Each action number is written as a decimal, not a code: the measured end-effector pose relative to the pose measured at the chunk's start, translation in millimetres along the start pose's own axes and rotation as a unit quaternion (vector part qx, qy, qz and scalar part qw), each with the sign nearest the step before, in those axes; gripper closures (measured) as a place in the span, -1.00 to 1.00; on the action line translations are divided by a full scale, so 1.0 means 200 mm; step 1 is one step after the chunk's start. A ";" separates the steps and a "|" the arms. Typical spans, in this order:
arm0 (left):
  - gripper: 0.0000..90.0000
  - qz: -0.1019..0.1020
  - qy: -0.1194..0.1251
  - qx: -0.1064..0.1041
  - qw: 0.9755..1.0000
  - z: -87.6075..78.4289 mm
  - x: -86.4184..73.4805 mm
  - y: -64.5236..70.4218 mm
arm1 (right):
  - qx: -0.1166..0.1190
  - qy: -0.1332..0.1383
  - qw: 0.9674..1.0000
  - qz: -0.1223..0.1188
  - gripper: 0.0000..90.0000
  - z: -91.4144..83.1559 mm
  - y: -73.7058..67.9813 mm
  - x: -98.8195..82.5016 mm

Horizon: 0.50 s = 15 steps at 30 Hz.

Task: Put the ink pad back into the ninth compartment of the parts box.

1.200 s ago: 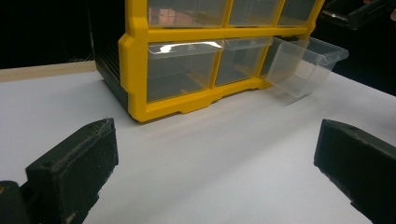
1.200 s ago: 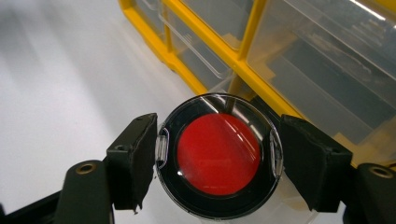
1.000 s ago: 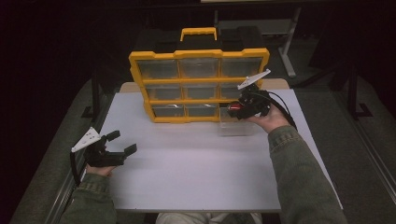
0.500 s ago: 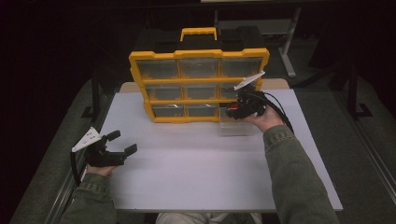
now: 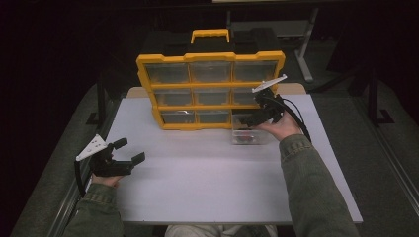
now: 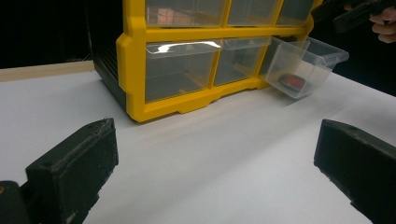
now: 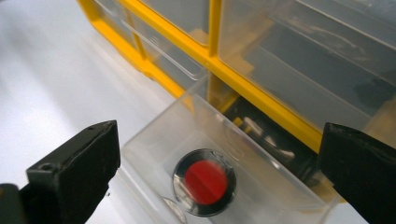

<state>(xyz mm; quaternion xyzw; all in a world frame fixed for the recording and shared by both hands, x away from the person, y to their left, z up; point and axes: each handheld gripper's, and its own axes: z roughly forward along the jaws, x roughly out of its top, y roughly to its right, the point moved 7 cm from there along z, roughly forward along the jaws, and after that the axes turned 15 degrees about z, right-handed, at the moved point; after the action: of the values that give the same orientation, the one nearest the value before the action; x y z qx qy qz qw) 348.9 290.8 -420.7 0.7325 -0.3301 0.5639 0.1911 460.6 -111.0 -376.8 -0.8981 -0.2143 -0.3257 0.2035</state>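
A yellow organiser [image 5: 210, 126] with clear drawers stands upright at the back of the white table [image 5: 207, 182]. Its bottom right drawer [image 5: 245, 137] is pulled out onto the table. A round disc with a red centre [image 7: 205, 182] lies on the drawer's floor, the same disc [image 6: 292, 83] showing in the left gripper view. My right gripper [image 5: 248, 120] hovers just above the drawer. Its jaws have just been opening and stand wide apart with nothing gripped between them. My left gripper [image 5: 131, 150] rests open at the table's front left, holding nothing.
Several other drawers in the organiser are pushed in. A black case with a yellow handle [image 5: 210, 34] sits behind the organiser. Dark metal frames stand beyond the table on both sides.
The right gripper's jaws have gone from shut to wide open above the drawer. The red disc that was at the jaws now lies in the drawer. The left gripper has not moved.
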 end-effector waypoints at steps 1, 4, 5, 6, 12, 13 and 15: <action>-1.00 -0.001 0.001 0.000 1.000 0.00 0.00 0.00 | 0.009 0.006 1.000 0.001 -1.00 -0.01 0.00 -0.01; -1.00 0.000 0.000 0.000 1.000 0.00 0.00 0.00 | 0.021 0.010 1.000 0.003 -1.00 -0.01 -0.01 -0.02; -1.00 0.000 0.000 -0.001 1.000 0.00 0.00 0.00 | 0.027 0.018 0.999 0.004 -1.00 -0.03 -0.01 -0.02; -1.00 0.000 0.000 -0.001 1.000 0.00 0.00 0.00 | 0.027 0.018 0.999 0.004 -1.00 -0.03 -0.01 -0.02; -1.00 -0.001 0.000 0.000 1.000 0.00 0.00 0.01 | 0.044 0.037 0.998 0.005 -1.00 -0.07 -0.02 -0.05; -1.00 -0.001 0.000 0.001 1.000 0.00 0.00 0.01 | 0.046 0.038 0.998 0.005 -1.00 -0.08 -0.02 -0.05; -1.00 0.000 -0.001 0.001 1.000 0.00 0.00 0.01 | 0.047 0.043 0.998 0.006 -1.00 -0.09 -0.02 -0.06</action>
<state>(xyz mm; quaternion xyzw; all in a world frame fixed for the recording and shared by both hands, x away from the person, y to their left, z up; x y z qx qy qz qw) 348.1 290.2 -421.0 0.7334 -0.3296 0.5631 0.1905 442.1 -120.0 -370.9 -0.8737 -0.2153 -0.3527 0.2568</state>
